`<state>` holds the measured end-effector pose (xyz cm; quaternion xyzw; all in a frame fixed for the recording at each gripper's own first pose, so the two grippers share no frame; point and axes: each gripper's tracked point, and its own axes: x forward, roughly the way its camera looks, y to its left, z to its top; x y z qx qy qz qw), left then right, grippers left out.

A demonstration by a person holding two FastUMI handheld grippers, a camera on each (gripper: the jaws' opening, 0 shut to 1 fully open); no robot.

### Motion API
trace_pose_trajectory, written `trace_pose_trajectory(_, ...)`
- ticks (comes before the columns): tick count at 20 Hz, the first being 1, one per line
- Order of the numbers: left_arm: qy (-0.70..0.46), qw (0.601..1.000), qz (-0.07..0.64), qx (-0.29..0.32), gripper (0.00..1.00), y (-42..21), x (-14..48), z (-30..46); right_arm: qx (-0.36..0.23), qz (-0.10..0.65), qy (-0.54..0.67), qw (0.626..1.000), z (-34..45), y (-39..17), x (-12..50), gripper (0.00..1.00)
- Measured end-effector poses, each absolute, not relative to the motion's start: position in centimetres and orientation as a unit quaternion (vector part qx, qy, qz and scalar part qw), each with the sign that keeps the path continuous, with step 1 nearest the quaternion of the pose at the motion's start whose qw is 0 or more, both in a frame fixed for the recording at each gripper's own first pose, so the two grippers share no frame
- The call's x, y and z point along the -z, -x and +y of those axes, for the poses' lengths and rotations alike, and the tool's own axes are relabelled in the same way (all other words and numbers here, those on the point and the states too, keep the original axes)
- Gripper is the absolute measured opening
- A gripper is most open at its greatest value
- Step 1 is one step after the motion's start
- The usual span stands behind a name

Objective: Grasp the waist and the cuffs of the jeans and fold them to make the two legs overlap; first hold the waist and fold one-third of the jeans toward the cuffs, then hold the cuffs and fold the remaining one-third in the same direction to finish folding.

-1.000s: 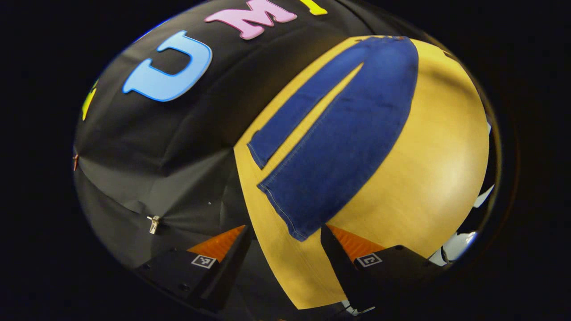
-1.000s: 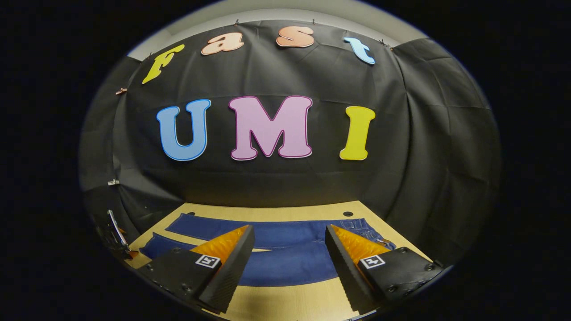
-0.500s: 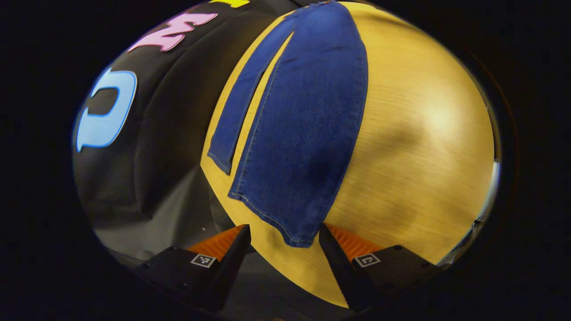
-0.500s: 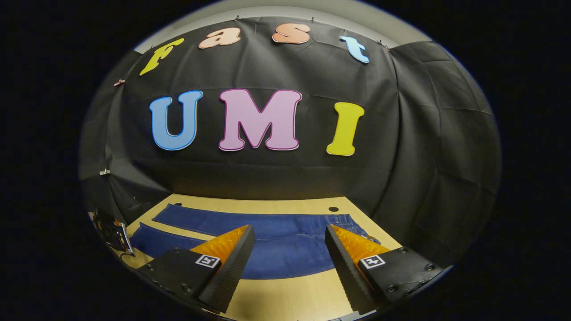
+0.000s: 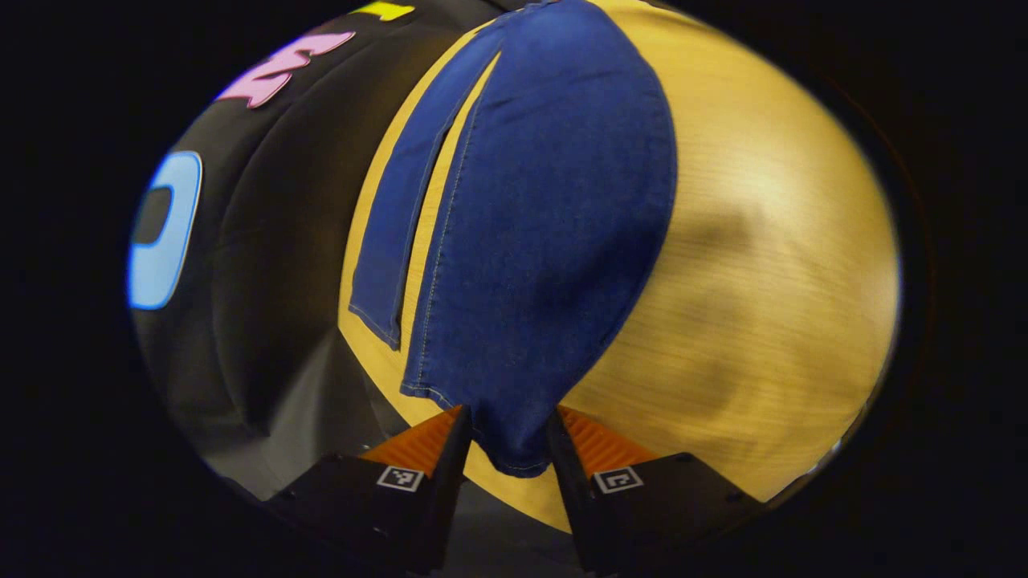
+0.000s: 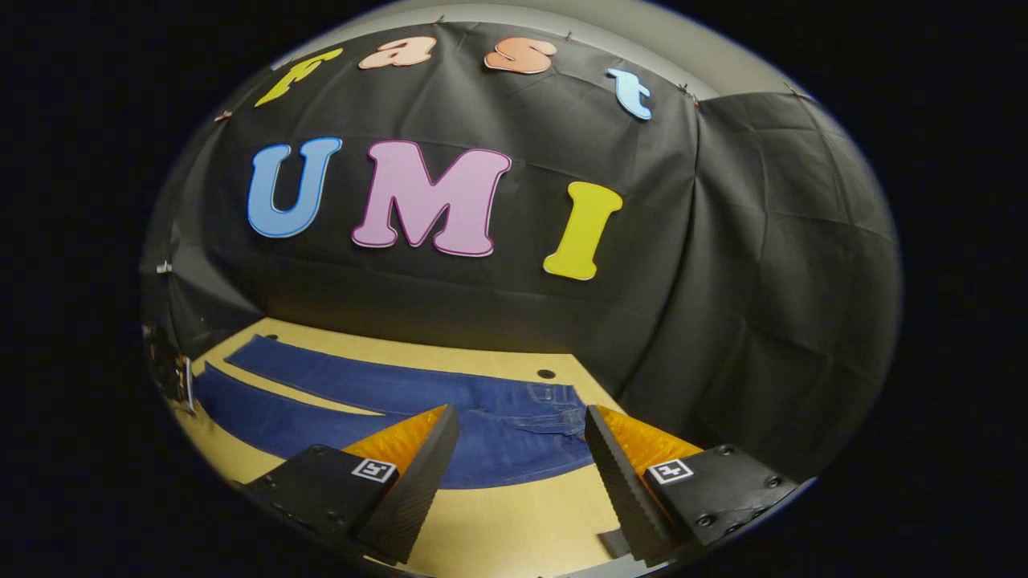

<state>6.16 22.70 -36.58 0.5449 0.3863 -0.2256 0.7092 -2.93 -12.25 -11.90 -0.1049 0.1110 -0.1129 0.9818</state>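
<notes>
The left gripper is set astride the near cuff, its fingers on either side of the denim, though a full pinch cannot be told. The right gripper is held released above the waist. Ahead, the jeans are spread flat on the wooden table. Both layers of the cuff should be caught before lifting, and the waist seized at the matching edge.
</notes>
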Motion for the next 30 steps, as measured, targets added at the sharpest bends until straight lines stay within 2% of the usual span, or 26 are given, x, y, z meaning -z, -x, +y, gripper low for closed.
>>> trace_pose_trajectory(1,-0.536,0.708,0.397,0.231,0.57,-5.9,36.7,22.2,0.112,0.11,0.123,0.98,-13.1,2.7,12.0,0.97)
trace_pose_trajectory(2,-0.53,0.703,0.407,0.242,0.4,-5.9,36.7,21.8,0.109,0.11,0.142,0.978,-14.0,2.4,12.2,0.97)
trace_pose_trajectory(3,-0.525,0.699,0.416,0.249,0.37,-5.7,36.9,21.7,0.105,0.111,0.161,0.975,-15.0,2.1,12.4,0.97)
trace_pose_trajectory(4,-0.524,0.695,0.423,0.252,0.24,-5.7,37.1,21.8,0.097,0.111,0.187,0.971,-16.0,1.6,12.6,0.97)
trace_pose_trajectory(5,-0.529,0.696,0.417,0.249,0.07,-6.0,37.0,21.6,0.089,0.109,0.219,0.966,-17.2,1.1,12.6,0.97)
trace_pose_trajectory(6,-0.528,0.697,0.417,0.247,0.0,-6.2,37.2,21.8,0.079,0.109,0.25,0.959,-18.4,0.6,12.9,0.97)
trace_pose_trajectory(7,-0.525,0.7,0.417,0.247,0.07,-6.2,37.2,21.8,0.066,0.113,0.274,0.953,-19.7,-0.2,13.2,0.97)
trace_pose_trajectory(11,-0.515,0.703,0.422,0.249,0.05,-6.2,37.2,21.8,0.023,0.171,0.361,0.916,-25.5,-3.4,17.3,0.98)
trace_pose_trajectory(17,-0.499,0.701,0.44,0.258,0.05,-6.1,37.2,21.6,-0.102,0.237,0.523,0.812,-29.7,-7.6,24.5,0.97)
trace_pose_trajectory(23,-0.498,0.697,0.446,0.261,0.05,-6.2,37.2,21.6,-0.207,0.306,0.566,0.737,-31.5,-8.0,32.8,0.97)
trace_pose_trajectory(28,-0.497,0.697,0.447,0.257,0.05,-6.2,37.2,21.6,-0.235,0.349,0.586,0.693,-34.3,-7.9,36.8,0.98)
trace_pose_trajectory(30,-0.495,0.7,0.448,0.254,0.05,-6.2,37.2,21.5,-0.251,0.342,0.603,0.675,-34.5,-8.4,37.7,0.97)
